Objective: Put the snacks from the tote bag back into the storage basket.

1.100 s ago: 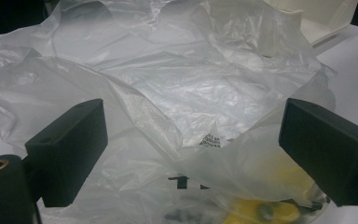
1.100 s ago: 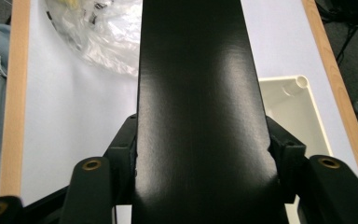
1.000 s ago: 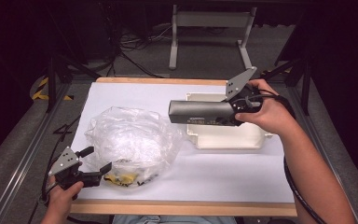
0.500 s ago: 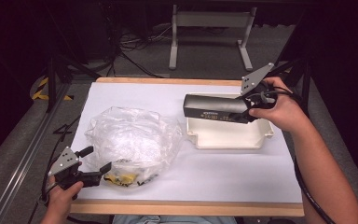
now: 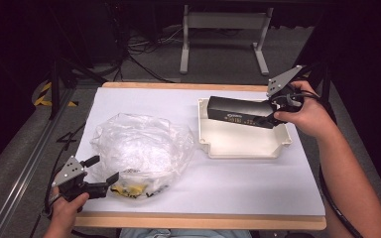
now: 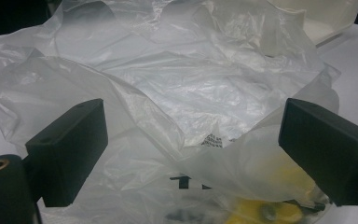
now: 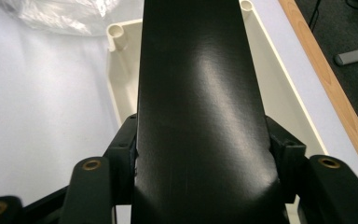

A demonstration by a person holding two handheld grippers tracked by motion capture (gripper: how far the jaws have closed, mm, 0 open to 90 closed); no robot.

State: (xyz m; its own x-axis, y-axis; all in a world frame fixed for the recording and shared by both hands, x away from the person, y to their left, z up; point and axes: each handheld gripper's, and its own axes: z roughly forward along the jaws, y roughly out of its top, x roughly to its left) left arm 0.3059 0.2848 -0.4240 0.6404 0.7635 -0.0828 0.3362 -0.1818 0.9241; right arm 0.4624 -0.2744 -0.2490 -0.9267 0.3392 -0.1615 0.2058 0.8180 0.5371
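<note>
A long black box [image 5: 238, 113] hangs level over the far side of a white plastic tray [image 5: 243, 151], with my right gripper [image 5: 272, 115] shut on its right end. In the right gripper view the black box [image 7: 200, 93] runs forward between the jaws, with the tray [image 7: 121, 79] beneath it. A crumpled clear plastic bag [image 5: 139, 144] lies at the table's left, with yellow items [image 5: 131, 188] inside near its front. My left gripper [image 5: 105, 168] stands open at the bag's near left corner. In the left gripper view the bag [image 6: 177, 79] lies between and beyond the wide-apart jaws, untouched.
A white sheet [image 5: 248, 188] covers the wooden table [image 5: 203, 221]. A metal stand [image 5: 223, 29] and cables [image 5: 139, 54] are on the floor behind the table. A dark rail [image 5: 25, 168] runs along the left side.
My right gripper has carried the black box to the right, from over the tray's left part to above its far side. The left gripper has stayed by the bag.
</note>
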